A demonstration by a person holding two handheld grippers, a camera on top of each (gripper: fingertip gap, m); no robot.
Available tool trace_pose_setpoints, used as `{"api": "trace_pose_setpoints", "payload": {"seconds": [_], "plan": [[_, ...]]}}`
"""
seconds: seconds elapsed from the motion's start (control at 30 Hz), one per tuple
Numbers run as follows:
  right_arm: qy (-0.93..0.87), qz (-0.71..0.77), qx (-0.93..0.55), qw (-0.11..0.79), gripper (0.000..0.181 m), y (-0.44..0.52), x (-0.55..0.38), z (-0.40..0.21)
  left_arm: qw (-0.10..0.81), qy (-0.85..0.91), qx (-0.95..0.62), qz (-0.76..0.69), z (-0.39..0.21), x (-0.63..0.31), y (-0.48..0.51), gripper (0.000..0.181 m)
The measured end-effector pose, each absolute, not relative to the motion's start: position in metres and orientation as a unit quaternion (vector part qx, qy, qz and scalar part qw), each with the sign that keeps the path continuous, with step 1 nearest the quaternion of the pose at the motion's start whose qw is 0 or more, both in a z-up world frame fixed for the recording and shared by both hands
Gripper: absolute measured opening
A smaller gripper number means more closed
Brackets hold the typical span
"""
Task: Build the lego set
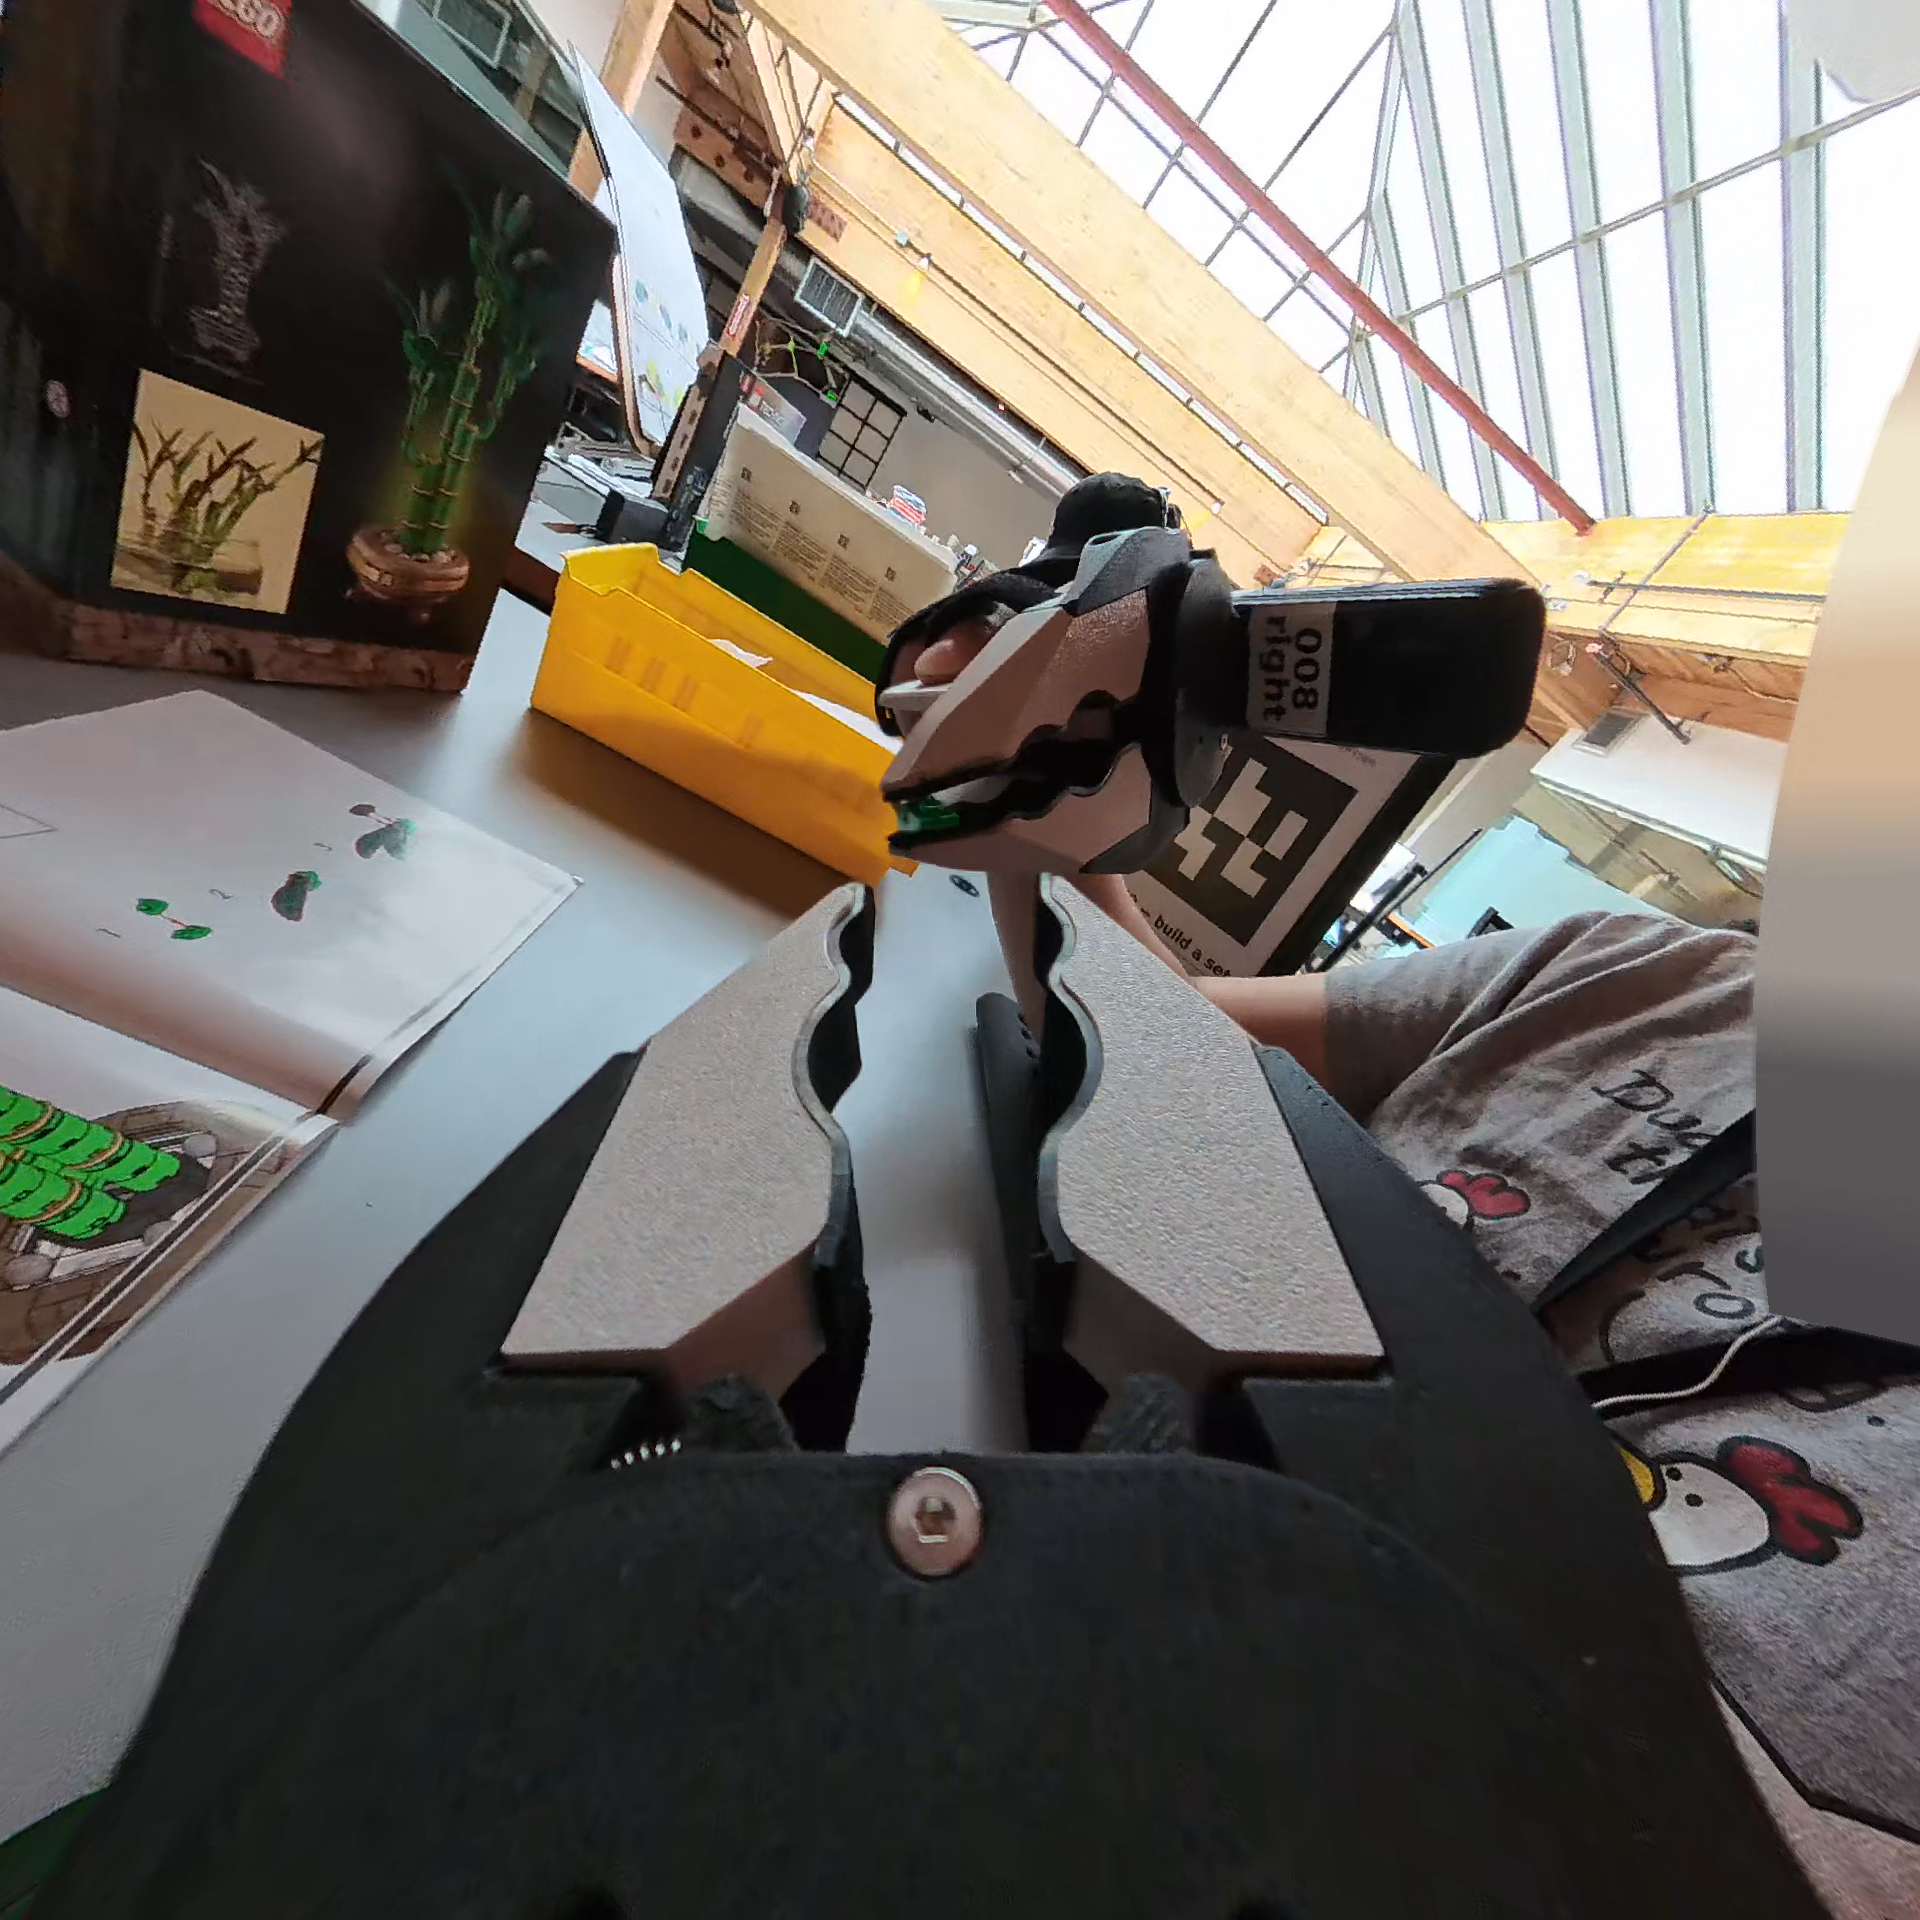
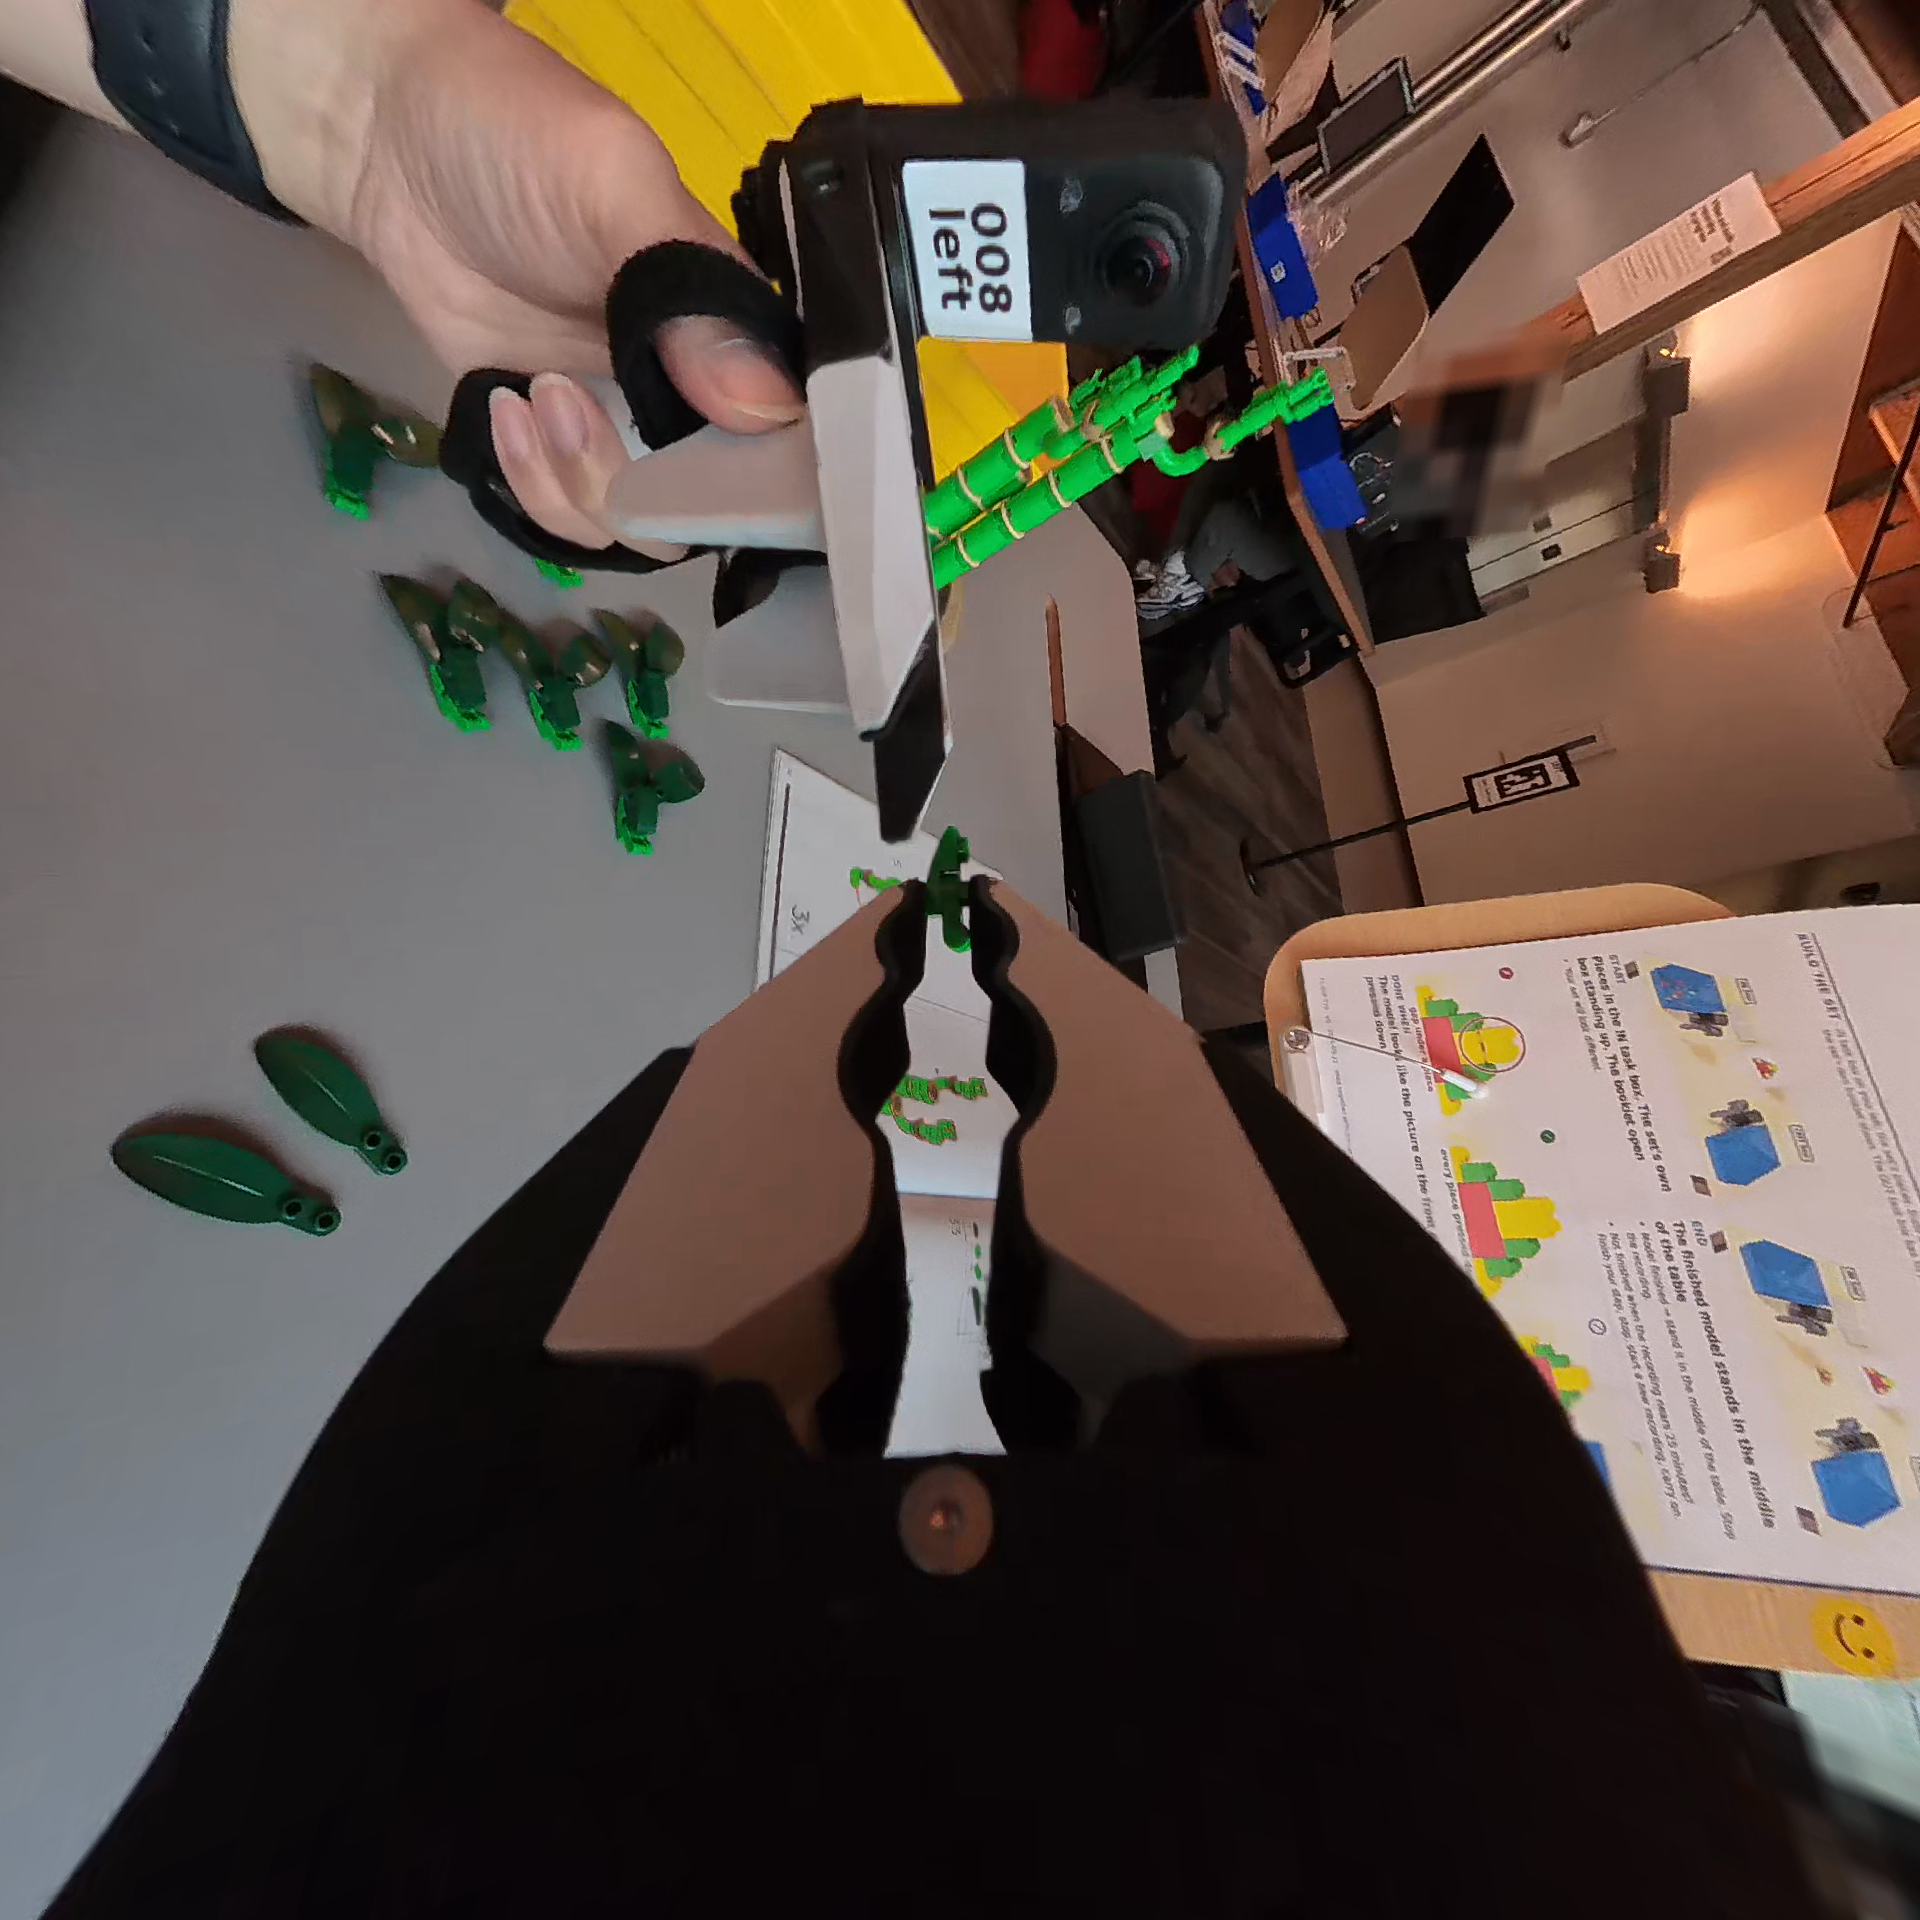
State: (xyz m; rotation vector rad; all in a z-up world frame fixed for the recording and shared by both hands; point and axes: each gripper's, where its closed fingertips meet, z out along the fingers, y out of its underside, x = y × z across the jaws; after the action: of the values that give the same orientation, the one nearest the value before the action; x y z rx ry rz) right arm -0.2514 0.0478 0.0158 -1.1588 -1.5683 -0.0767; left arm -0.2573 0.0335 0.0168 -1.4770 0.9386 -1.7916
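My right gripper (image 2: 948, 891) is shut on a small green lego piece (image 2: 948, 883) at its fingertips, held above the table. In the left wrist view the same gripper (image 1: 920, 826) shows just past my own fingers, with the green piece (image 1: 928, 821) in its tips. My left gripper (image 1: 956, 904) is open and empty, its tips just below the right gripper. In the right wrist view the left gripper (image 2: 909, 816) hangs just above the held piece. Several built green leaf clusters (image 2: 551, 675) and two loose dark green leaves (image 2: 223, 1174) lie on the grey table (image 2: 208, 883). The green bamboo model (image 2: 1039, 478) lies farther off.
The open instruction booklet (image 1: 239, 914) lies to the left, the black set box (image 1: 281, 343) behind it. A yellow bin (image 1: 707, 717) stands past the grippers. A printed task sheet on a board (image 2: 1610, 1247) sits at the right. A person's torso in a grey shirt (image 1: 1558, 1091) is close. My two grippers' fingertips are within a few centimetres of each other. The green bamboo model (image 2: 1039, 478) is about 25 centimetres from my left fingertips.
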Motion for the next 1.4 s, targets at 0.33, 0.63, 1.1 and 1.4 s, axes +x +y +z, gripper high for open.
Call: {"api": "trace_pose_setpoints", "payload": {"seconds": [0.33, 0.63, 1.1, 1.4], "plan": [[-0.686, -0.104, -0.443, 0.567, 0.007, 0.05, -0.259, 0.009, 0.423, 0.398, -0.572, -0.58, 0.013, -0.253, 0.042, 0.007], [-0.69, -0.085, -0.437, 0.571, 0.013, 0.046, -0.262, 0.006, 0.462, 0.441, -0.567, -0.52, 0.01, -0.253, 0.04, 0.005], [-0.672, 0.243, -0.486, 0.504, 0.009, 0.0, -0.255, 0.02, 0.585, 0.593, -0.414, -0.367, 0.018, -0.25, -0.002, 0.005], [-0.68, 0.265, -0.484, 0.483, 0.006, -0.008, -0.257, 0.017, 0.571, 0.604, -0.405, -0.382, 0.017, -0.25, -0.011, 0.005]]}}
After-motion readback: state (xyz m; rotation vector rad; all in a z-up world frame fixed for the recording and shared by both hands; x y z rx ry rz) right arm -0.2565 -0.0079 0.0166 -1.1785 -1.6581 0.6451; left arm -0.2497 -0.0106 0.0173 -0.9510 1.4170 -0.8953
